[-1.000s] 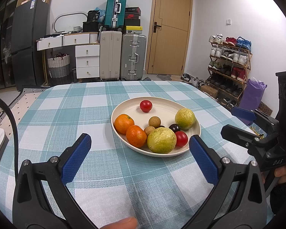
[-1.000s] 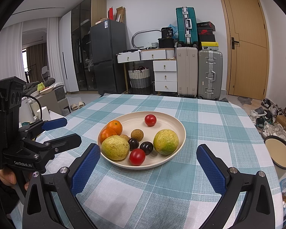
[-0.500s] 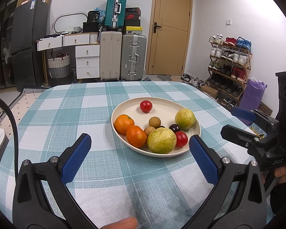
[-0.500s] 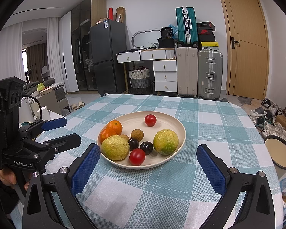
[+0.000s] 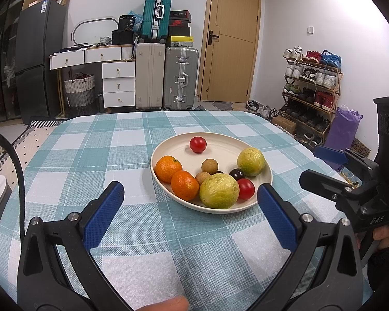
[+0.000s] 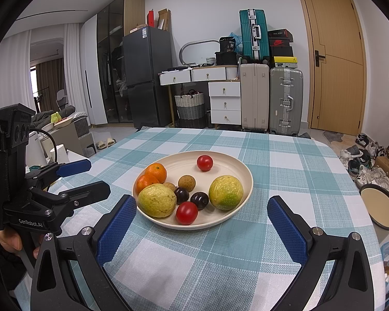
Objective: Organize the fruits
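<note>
**Nothing has shifted: both grippers wait short of the plate**

Since a second ago nothing has moved. The plate [image 6: 242, 175] sits mid-table on the checked cloth [image 5: 90, 155], fruit piled in it, straight ahead of both tools. Your left gripper [image 5: 189, 207] and right gripper [image 6: 202, 223] hover spread wide and empty, their tips flanking its near rim. The yellow-green fruit [image 5: 219, 190] lies nearest your left fingers [image 5: 103, 217]; the red tomato [image 6: 186, 213] nearest your right.

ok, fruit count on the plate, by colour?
Orange: 2
Red: 2
Yellow-green: 2
Brown: 2
Dark purple: 2
Total: 10
</note>
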Tool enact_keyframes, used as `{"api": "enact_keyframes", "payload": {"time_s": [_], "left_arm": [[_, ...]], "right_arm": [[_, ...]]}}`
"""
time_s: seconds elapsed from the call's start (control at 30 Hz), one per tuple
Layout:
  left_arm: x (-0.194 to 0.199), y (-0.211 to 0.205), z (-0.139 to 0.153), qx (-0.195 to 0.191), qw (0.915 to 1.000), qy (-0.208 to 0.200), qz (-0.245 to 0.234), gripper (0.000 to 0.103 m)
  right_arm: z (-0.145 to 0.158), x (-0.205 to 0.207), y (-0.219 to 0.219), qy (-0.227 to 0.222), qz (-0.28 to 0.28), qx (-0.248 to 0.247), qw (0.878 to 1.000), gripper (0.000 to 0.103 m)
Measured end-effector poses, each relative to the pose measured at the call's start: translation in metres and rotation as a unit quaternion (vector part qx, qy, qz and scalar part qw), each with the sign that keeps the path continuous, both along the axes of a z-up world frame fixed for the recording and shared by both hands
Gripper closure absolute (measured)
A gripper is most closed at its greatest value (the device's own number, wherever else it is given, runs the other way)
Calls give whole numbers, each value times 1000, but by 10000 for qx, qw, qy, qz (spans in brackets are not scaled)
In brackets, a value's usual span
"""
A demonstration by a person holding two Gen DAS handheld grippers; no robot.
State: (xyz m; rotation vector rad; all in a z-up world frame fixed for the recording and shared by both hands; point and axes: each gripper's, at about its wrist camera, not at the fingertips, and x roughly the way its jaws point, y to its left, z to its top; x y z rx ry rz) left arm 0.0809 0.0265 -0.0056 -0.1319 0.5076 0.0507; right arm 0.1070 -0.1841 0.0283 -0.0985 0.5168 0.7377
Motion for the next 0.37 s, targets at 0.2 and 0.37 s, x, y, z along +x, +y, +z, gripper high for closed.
{"api": "enact_keyframes", "payload": {"time_s": [0.2, 0.37], "left_arm": [[0, 1, 0, -16, 10000, -9, 57, 0], [1, 1, 3, -33, 10000, -33, 72, 0]], "right_arm": [[0, 0, 0, -3, -1, 1, 10000, 0], [0, 0, 0, 0, -1, 0, 10000, 0]]}}
